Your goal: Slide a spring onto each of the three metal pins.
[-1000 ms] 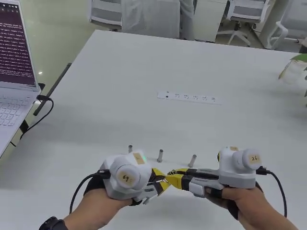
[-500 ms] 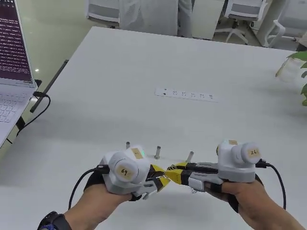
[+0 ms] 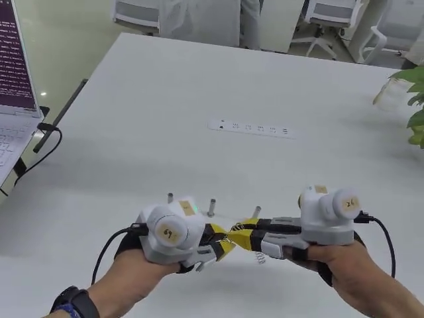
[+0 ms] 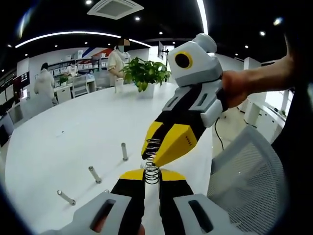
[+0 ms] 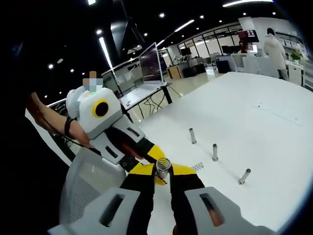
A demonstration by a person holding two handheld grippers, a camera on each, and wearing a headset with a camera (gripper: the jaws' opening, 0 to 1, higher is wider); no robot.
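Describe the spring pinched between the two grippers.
The spring is a small coil of thin, bare silvery wire with open turns. The left gripper pinches it between its yellow jaw tips; the right gripper meets it tip to tip and grips it too, where it shows end-on as a ring. More coils show just above, at the right gripper's tips; one spring or two, I cannot tell. It is held off the white table.
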